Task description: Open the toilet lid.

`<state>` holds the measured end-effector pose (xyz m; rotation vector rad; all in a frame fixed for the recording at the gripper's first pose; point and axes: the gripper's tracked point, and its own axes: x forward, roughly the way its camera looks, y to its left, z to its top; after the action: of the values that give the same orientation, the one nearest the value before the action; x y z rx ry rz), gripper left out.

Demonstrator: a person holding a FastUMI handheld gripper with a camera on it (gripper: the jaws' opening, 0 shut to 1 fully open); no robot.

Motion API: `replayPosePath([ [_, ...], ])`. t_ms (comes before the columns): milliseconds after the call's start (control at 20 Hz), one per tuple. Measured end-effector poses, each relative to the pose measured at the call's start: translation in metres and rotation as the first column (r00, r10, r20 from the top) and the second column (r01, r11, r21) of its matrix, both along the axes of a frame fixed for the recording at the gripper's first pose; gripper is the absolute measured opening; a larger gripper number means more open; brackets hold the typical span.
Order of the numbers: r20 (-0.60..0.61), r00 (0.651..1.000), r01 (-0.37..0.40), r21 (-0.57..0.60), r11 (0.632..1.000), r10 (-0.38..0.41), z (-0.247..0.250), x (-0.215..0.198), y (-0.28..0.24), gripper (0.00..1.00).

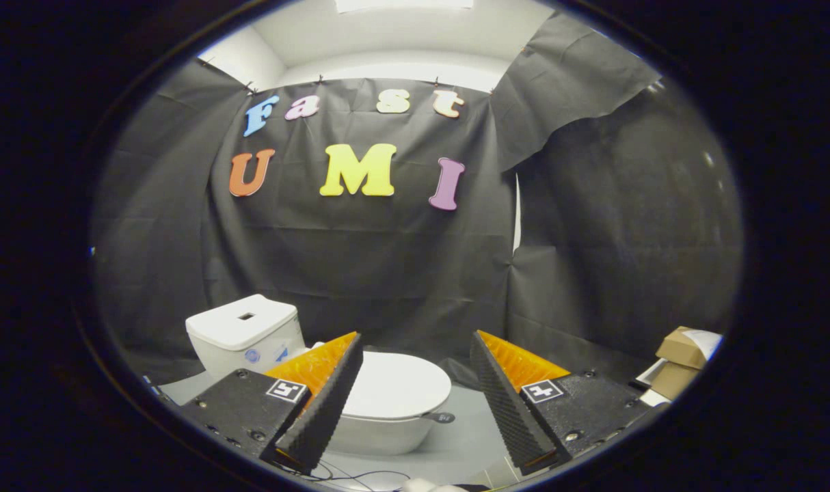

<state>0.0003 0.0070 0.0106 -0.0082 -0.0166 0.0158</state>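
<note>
Beyond the wide-open, empty gripper (415, 383) sits the white ceramic toilet, its smooth oval lid (396, 386) closed — approach stage; next, I judge, reach its front tab (441, 417) — then lift.

Pale floor (466, 437) — a toilet (387, 410) stands on it, lid down; cardboard boxes (681, 359) sit well apart, by the wall.

You get soft overhead light from a bright ceiling panel (405, 4) that blows out to glare, the black cloth wall (360, 260) soaking most of it up and staying dim, shadows faint, focus fair mid-scene, with heavy fisheye bending and softness toward the rim.
</note>
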Motion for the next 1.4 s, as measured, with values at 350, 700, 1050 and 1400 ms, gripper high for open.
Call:
replayPosePath([
  [350, -0.020, 1.000, -0.022, -0.006, 1.000, 0.021, -0.001, 0.023, -0.004, 0.99],
  [700, -0.054, 0.998, -0.032, 0.072, 0.997, 0.036, -0.017, 0.075, -0.031, 0.99],
  [1050, -0.161, 0.985, -0.038, 0.184, 0.982, 0.068, -0.067, 0.150, -0.059, 0.99],
  [1400, -0.304, 0.939, -0.030, 0.393, 0.919, 0.161, -0.151, 0.208, -0.071, 1.00],
])
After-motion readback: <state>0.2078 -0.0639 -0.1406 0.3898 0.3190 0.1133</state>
